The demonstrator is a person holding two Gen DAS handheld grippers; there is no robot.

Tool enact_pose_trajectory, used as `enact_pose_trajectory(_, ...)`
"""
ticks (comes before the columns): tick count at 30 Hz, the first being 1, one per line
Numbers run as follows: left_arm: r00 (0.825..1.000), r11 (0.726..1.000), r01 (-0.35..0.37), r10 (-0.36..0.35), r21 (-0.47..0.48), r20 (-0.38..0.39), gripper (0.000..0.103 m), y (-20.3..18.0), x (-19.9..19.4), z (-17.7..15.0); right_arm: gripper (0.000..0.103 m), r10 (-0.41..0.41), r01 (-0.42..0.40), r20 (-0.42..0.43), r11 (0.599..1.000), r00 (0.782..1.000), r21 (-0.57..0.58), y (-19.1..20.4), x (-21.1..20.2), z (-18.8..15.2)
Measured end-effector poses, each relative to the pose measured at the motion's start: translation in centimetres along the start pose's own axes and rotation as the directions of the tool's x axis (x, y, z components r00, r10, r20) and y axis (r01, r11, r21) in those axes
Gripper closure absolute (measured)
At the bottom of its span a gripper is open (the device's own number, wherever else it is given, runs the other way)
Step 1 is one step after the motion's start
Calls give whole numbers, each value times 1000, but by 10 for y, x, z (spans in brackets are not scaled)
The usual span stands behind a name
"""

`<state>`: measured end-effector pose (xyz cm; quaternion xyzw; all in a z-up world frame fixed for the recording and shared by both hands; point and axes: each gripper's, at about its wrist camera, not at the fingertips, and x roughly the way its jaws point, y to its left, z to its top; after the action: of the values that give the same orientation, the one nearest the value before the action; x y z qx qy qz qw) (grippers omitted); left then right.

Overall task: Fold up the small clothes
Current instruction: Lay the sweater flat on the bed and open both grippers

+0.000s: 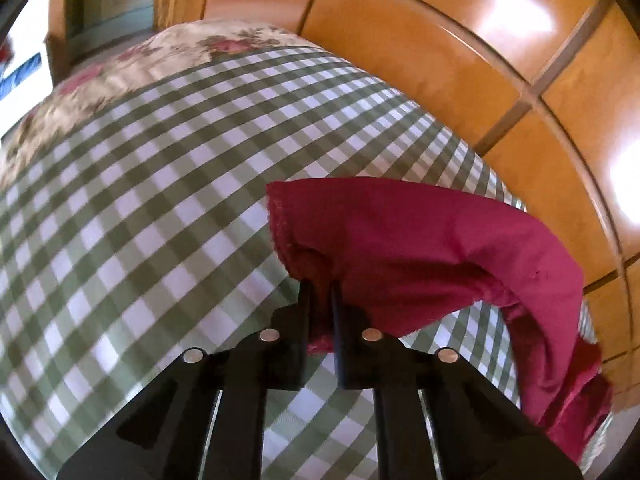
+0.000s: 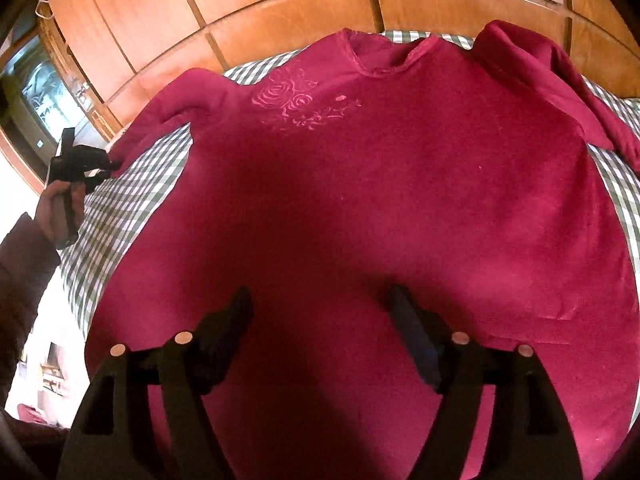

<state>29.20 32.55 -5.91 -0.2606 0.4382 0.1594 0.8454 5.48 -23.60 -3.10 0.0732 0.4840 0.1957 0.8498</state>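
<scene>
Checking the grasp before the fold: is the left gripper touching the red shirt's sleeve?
Touching. In the left wrist view the left gripper is shut on the sleeve, with red cloth pinched between its fingers.

The left wrist camera rides low and close behind the left gripper (image 1: 320, 292), looking along the checked bedcover (image 1: 160, 200) toward its far floral edge. The right wrist camera hangs over the red sweater (image 2: 360, 200), facing the wooden panelling (image 2: 280, 20). Both share the sweater, bedcover and panelling; the right view also catches the left gripper (image 2: 114, 165) at the bed's left edge.
</scene>
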Motion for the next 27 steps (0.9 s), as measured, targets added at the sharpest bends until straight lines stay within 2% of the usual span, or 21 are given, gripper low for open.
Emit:
enact_pose_trajectory(3, 999, 997, -34, 33, 63, 20, 96, 2, -18, 9, 28, 4, -4, 3, 1000, 1000, 8, -1, 3, 3)
enact_pose_trajectory(5, 998, 996, -55, 53, 68, 34, 97, 14, -37, 18, 28, 7, -7, 8, 1000, 1000, 5, -2, 3, 3)
enact_pose_trajectory(8, 991, 991, -129, 127, 43, 38, 97, 44, -61, 31, 25, 13, -13, 27, 1000, 1000, -3, -2, 4, 1)
enact_pose_trajectory(12, 971, 971, -240, 240, 8, -7, 97, 73, -66, 48, 22, -1, 2, 41, 1000, 999, -29, 1, 7, -1)
enact_pose_trajectory(15, 946, 947, -319, 321, 47, -50, 96, 67, -48, 47, 20, -12, 14, 48, 999, 999, -45, 2, 8, -3)
enact_pose_trajectory(16, 943, 944, -325, 328, 59, -49, 96, 63, -45, 44, 20, -16, 18, 50, 999, 999, -49, 3, 8, -3)
enact_pose_trajectory(17, 943, 943, -326, 329, 72, -40, 96, 57, -42, 41, 20, -20, 23, 50, 998, 999, -53, 4, 8, -3)
enact_pose_trajectory(18, 942, 940, -330, 333, 85, -28, 88, 50, -41, 34, 20, -24, 27, 48, 998, 999, -58, 3, 9, -2)
enact_pose_trajectory(19, 944, 941, -326, 329, 91, -20, 73, 45, -41, 27, 20, -27, 30, 47, 998, 999, -62, 4, 9, -2)
enact_pose_trajectory(20, 947, 943, -320, 322, 93, -7, 67, 40, -46, 16, 20, -29, 32, 44, 998, 999, -63, 4, 8, -1)
enact_pose_trajectory(22, 952, 944, -307, 307, 119, 19, 64, 27, -54, -1, 20, -21, 23, 38, 998, 999, -59, 1, 5, 0)
enact_pose_trajectory(25, 964, 940, -266, 257, 214, 67, 64, -2, -74, -38, 22, -35, 35, 59, 999, 998, 5, -16, -12, 5)
enact_pose_trajectory(26, 974, 946, -226, 217, 232, 62, 64, -11, -81, -50, 22, -55, 53, 75, 998, 996, 28, -24, -18, 6)
enact_pose_trajectory(27, 988, 957, -154, 147, 247, 45, 64, -21, -88, -66, 22, -82, 77, 90, 996, 993, 52, -32, -26, 8)
